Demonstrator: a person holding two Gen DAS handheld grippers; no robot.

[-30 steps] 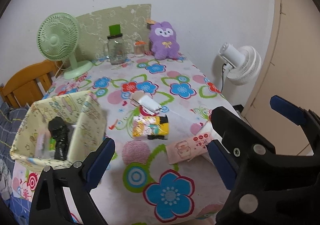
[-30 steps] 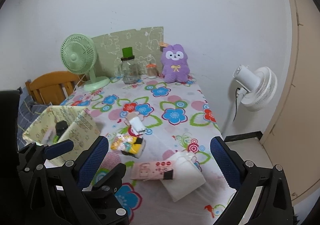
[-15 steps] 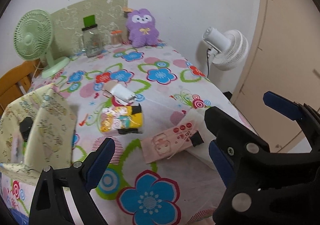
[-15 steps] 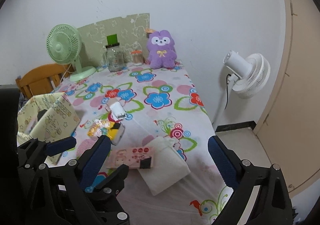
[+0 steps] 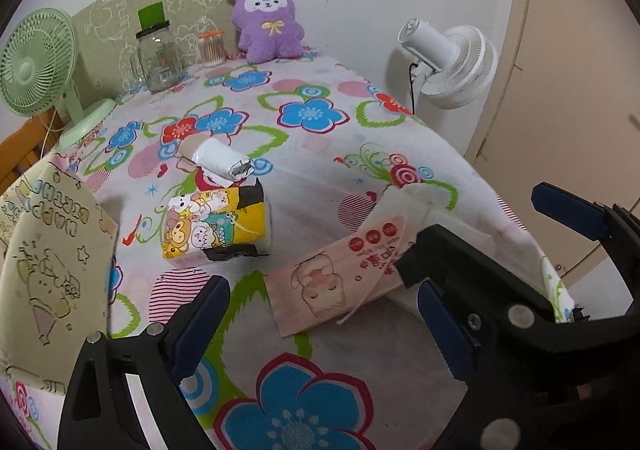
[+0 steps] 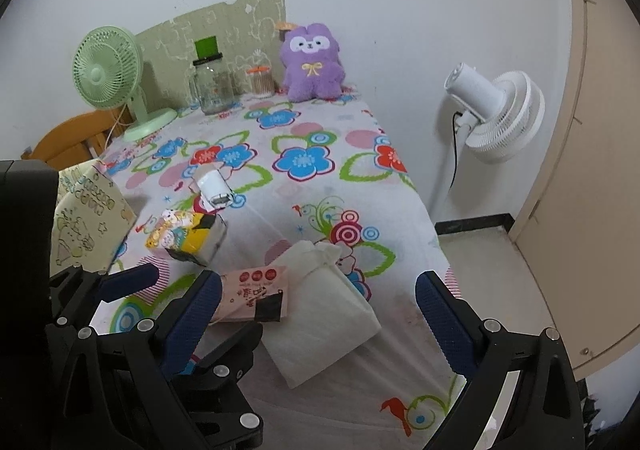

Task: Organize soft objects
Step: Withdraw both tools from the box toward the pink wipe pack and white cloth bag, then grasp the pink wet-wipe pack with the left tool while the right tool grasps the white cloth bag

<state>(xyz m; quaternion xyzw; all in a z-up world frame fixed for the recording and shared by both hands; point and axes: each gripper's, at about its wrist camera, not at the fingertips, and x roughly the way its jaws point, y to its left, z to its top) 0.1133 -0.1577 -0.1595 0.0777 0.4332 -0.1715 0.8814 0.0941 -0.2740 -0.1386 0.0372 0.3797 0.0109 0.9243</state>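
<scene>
Approach stage of sorting soft goods on a flower-print tabletop (image 5: 320, 62), read from left to right. At the far left stands a pale yellow fabric bin (image 5: 48, 274) with printed cartoon figures — by judgement the place the soft things are meant to go, though its inside is not visible here. Just right of the bin lies a yellow cartoon-print tissue pack (image 5: 216, 226), and behind it, touching or nearly so, a white roll (image 5: 218, 160) on a cardboard core. Further right, near the front edge, a pink tissue pack (image 5: 340, 282) rests partly on top of a white folded pouch (image 6: 324, 310), with a black patch at its near end.

The left claw (image 5: 320, 322) hangs above the tabletop with its blue-padded jaws spread wide and nothing between them; the pink tissue pack sits just ahead of its opening. The right claw (image 6: 316, 314) is likewise spread and empty, framing the pink pack and the white pouch from above. The two claws are close together, the left one's frame crossing the lower left of the right wrist view.

No item has yet been gripped. The next move probably calls for one claw to drop onto the pink pack and close across its narrow side — lifting it clear of the pouch beneath, without dragging both.
</scene>
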